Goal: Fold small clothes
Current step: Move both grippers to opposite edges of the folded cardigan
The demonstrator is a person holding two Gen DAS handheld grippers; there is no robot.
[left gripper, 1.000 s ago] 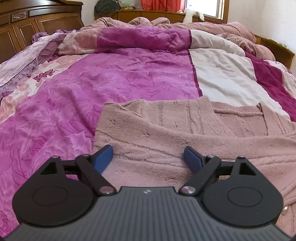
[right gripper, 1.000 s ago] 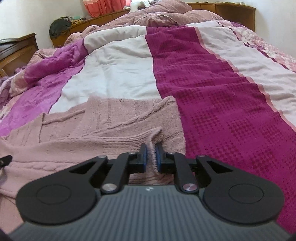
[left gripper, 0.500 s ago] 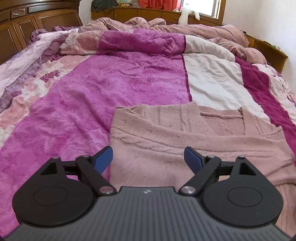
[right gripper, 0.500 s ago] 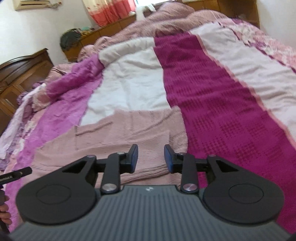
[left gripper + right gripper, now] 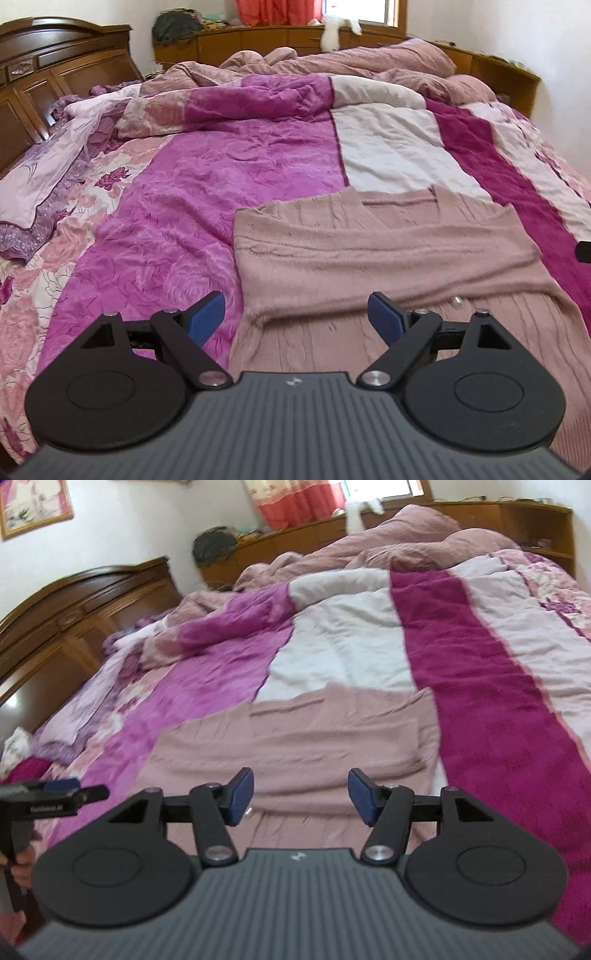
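A dusty pink knitted sweater point(image 5: 388, 258) lies flat on the bed, its far part folded over the near part. It also shows in the right wrist view point(image 5: 295, 746). My left gripper point(image 5: 297, 319) is open and empty, held above the sweater's near left edge. My right gripper point(image 5: 300, 794) is open and empty, held above the sweater's near edge. The left gripper also shows at the left edge of the right wrist view point(image 5: 55, 794).
The bed is covered by a magenta, white and floral quilt point(image 5: 229, 177). A rumpled pink blanket point(image 5: 332, 62) lies at the far end. A dark wooden headboard point(image 5: 55, 74) stands at the left, and wooden shelving point(image 5: 498, 70) runs behind the bed.
My right gripper let go of the sweater's edge, opened wide and drew back and up. My left gripper stayed open and pulled back and up, so more of the bed shows.
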